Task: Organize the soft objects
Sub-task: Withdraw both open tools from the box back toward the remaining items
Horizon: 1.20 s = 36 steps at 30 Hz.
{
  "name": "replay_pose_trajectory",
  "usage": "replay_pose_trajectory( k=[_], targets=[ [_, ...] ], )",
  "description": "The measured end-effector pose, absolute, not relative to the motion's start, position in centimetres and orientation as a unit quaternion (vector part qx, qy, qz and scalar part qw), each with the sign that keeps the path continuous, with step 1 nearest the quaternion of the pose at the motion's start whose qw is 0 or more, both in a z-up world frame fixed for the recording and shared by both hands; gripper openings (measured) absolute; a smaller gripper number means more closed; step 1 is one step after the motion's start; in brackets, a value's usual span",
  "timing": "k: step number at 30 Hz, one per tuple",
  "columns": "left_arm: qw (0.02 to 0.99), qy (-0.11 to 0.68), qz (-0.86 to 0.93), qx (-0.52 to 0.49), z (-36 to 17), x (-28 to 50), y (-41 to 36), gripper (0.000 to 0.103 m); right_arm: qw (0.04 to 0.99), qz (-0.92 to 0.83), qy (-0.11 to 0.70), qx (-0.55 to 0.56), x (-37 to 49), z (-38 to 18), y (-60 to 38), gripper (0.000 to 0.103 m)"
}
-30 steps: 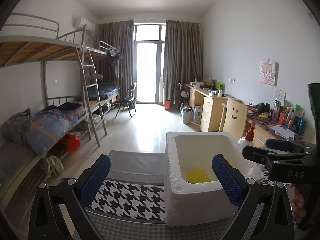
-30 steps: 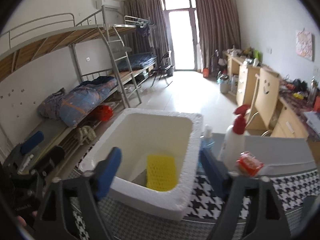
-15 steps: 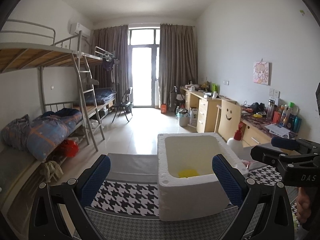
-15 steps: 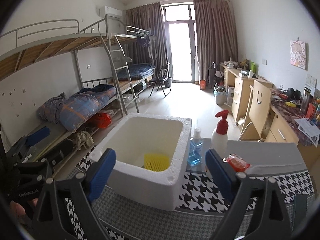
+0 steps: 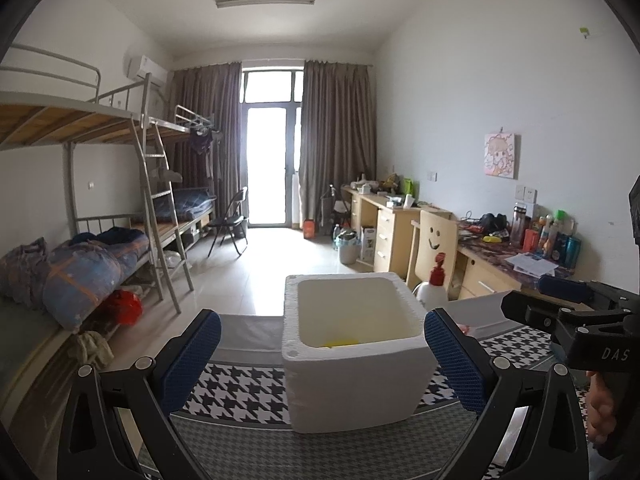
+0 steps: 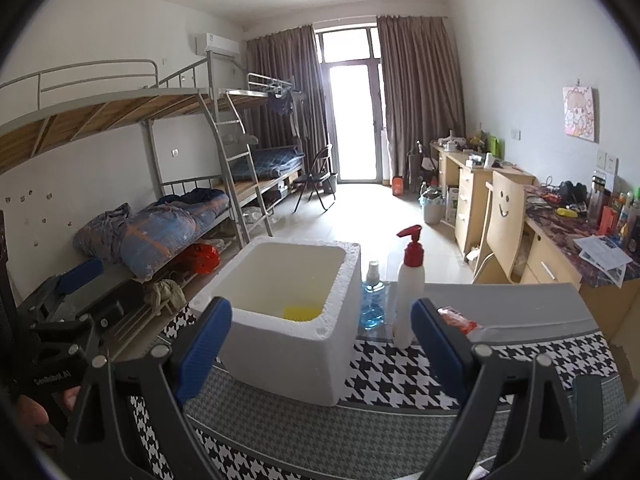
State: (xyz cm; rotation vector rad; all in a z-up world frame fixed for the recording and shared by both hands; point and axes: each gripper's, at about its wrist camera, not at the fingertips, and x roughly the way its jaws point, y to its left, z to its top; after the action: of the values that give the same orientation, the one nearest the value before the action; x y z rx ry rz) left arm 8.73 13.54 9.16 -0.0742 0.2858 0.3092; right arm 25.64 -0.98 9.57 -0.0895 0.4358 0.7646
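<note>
Two handheld claws hover above a table covered in a black-and-white houndstooth cloth [image 6: 404,376]. The left gripper [image 5: 320,364] is spread wide and holds nothing; straight ahead, between its blue pads [image 5: 188,356], stands a white foam box [image 5: 352,356]. A yellow soft object [image 5: 340,344] lies on the box floor (only a sliver shows over the rim). The right gripper [image 6: 320,344] is likewise wide open and empty, with the same foam box ahead and slightly left of centre. Just right of the box stand a blue liquid bottle [image 6: 373,300] and a white pump bottle with a red top [image 6: 410,288]. A red packet [image 6: 456,320] peeks out behind the right pad.
</note>
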Motion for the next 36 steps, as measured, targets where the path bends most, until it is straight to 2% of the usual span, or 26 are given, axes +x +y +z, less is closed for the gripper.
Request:
replay_pose_trajectory(
  k=[36],
  targets=[
    [0.991, 0.121, 0.060, -0.019, 8.9, 5.3, 6.4, 0.102, 0.928, 0.329, 0.175, -0.023, 20.6, 9.0, -9.2, 0.094]
  ],
)
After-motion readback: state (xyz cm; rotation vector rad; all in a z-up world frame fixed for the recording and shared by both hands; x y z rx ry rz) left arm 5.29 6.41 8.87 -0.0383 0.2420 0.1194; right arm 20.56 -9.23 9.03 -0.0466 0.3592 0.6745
